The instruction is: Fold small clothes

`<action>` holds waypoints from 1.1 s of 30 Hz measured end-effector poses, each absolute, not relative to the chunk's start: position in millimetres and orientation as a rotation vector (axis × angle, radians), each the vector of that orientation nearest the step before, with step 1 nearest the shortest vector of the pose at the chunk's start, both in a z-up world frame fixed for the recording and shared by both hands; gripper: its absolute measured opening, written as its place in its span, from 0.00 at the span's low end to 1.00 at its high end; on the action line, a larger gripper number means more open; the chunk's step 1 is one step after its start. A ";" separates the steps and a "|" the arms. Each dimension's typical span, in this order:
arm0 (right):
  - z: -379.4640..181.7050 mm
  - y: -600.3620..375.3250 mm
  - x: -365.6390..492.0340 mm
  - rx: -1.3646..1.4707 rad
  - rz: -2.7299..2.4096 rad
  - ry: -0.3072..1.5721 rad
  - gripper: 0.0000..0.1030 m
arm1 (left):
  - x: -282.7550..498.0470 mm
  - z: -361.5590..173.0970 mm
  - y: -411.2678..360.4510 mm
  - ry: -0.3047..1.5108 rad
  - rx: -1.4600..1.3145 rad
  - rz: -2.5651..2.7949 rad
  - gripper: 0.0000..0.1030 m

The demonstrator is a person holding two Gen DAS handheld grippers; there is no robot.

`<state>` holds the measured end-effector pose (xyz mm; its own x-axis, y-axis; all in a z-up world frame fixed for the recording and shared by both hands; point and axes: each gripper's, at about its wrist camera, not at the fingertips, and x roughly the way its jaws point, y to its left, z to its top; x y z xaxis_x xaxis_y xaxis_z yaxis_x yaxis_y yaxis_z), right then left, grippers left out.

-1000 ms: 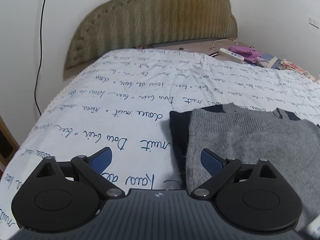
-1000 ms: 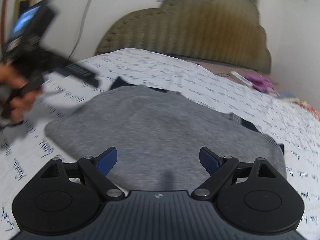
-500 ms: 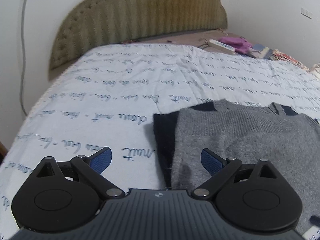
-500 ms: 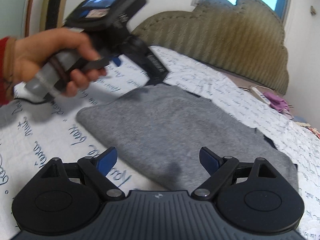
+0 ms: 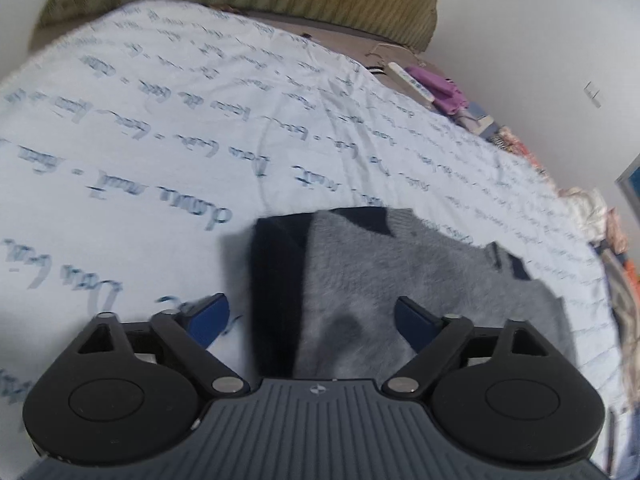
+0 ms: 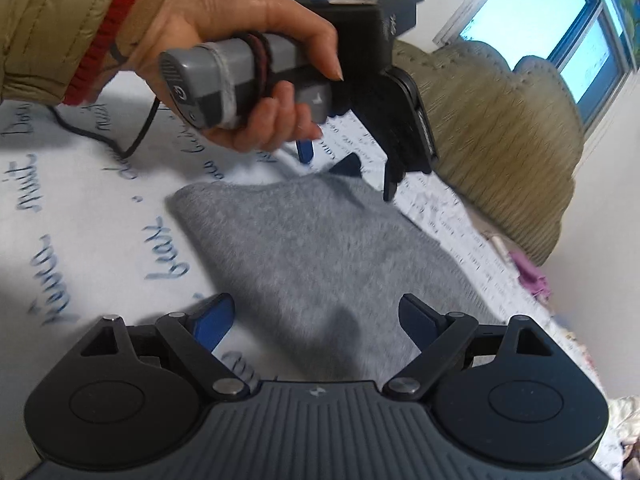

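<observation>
Left wrist: folded sweater [image 5: 400, 280] on bedspread [image 5: 160, 140]; left tool [image 5: 311, 316] spread.

Both grippers' fingers [image 5: 212, 314] [image 6: 418, 316] wide apart

Grey knit sweater [image 5: 400, 288] with navy trim, folded into rough rectangle, lies flat on bed. Fuzzy grey panel faces up. Navy band [image 5: 276, 280] runs along one long side (sleeve or underlayer, cannot tell which). Small navy patches show at far edge, one near collar [image 5: 508, 260]. Right wrist view: same sweater [image 6: 312, 256] lies as smooth grey slab, corner rounded, navy tip [image 6: 348, 166] peeking out at far end.
</observation>
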<state>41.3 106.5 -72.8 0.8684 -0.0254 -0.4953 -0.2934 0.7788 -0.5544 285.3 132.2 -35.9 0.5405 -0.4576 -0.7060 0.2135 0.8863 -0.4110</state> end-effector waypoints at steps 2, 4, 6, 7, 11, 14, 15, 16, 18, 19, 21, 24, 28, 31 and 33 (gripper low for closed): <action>-74.7 110.6 49.9 -0.682 0.135 0.499 0.86 | 292.7 -40.3 128.6 0.931 -0.299 -0.424 0.72; -75.5 114.5 57.2 -0.692 0.131 0.489 0.86 | 298.9 -44.8 126.0 0.928 -0.293 -0.427 0.66; -76.6 118.3 63.9 -0.708 0.135 0.479 0.86 | 303.5 -47.5 126.1 0.918 -0.296 -0.431 0.56; -76.0 119.3 67.1 -0.711 0.143 0.474 0.83 | 306.0 -48.7 126.6 0.917 -0.302 -0.429 0.52; -78.4 123.8 78.9 -0.722 0.195 0.489 0.36 | 313.9 -53.6 131.9 0.921 -0.350 -0.401 0.17; -82.0 123.3 76.6 -0.719 0.218 0.489 0.14 | 312.5 -54.7 135.8 0.914 -0.382 -0.376 0.11; -82.2 121.4 75.4 -0.712 0.224 0.485 0.12 | 310.2 -52.6 134.3 0.905 -0.370 -0.364 0.11; -80.9 118.8 74.3 -0.701 0.228 0.478 0.10 | 307.3 -49.1 131.2 0.894 -0.347 -0.347 0.11; -74.8 110.7 73.3 -0.663 0.235 0.463 0.07 | 300.8 -38.8 122.5 0.876 -0.286 -0.315 0.10; -70.5 106.8 72.2 -0.645 0.233 0.451 0.07 | 296.9 -32.4 117.8 0.861 -0.254 -0.301 0.10; -62.3 99.8 67.4 -0.625 0.222 0.407 0.06 | 289.3 -16.2 105.9 0.825 -0.187 -0.281 0.10; -51.1 84.5 60.8 -0.595 0.195 0.354 0.06 | 279.6 8.4 87.8 0.791 -0.115 -0.258 0.10; -38.1 59.3 53.6 -0.539 0.161 0.321 0.06 | 268.3 33.7 61.7 0.770 -0.067 -0.227 0.10; -31.7 39.3 48.9 -0.500 0.142 0.308 0.06 | 260.8 46.0 42.9 0.759 -0.044 -0.208 0.10; -26.5 26.1 44.2 -0.457 0.136 0.313 0.06 | 256.0 53.2 30.1 0.746 -0.021 -0.193 0.10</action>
